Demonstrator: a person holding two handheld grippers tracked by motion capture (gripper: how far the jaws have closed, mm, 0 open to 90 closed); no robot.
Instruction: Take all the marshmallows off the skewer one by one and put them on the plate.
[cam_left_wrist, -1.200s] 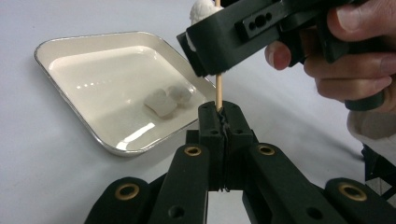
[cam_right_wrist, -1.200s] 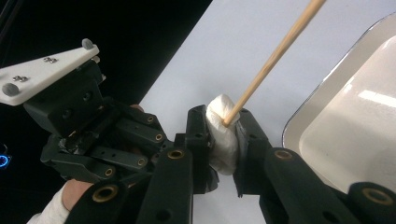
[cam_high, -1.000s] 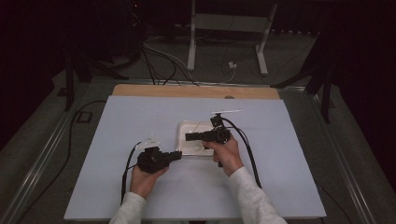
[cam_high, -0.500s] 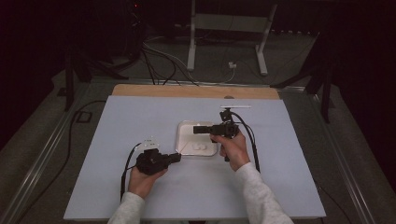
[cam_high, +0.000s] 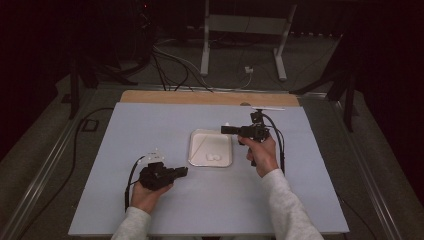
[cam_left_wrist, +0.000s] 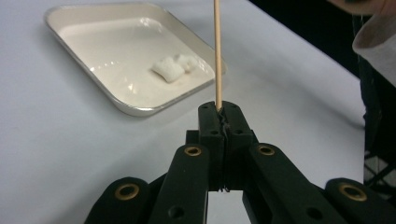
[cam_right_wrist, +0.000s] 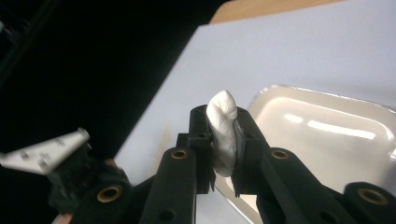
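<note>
The left tool rests low on the counter where it was a second ago, jaws clamped tight on a thin wooden skewer that stands straight up from them; just right of it the white tray holds two marshmallow pieces, unmoved; the right tool, a second ago over the tray's middle, has drawn back to the right and slightly up, now hanging above the tray's far right corner, jaws squeezed on a white marshmallow lifted clear of the tray.
</note>
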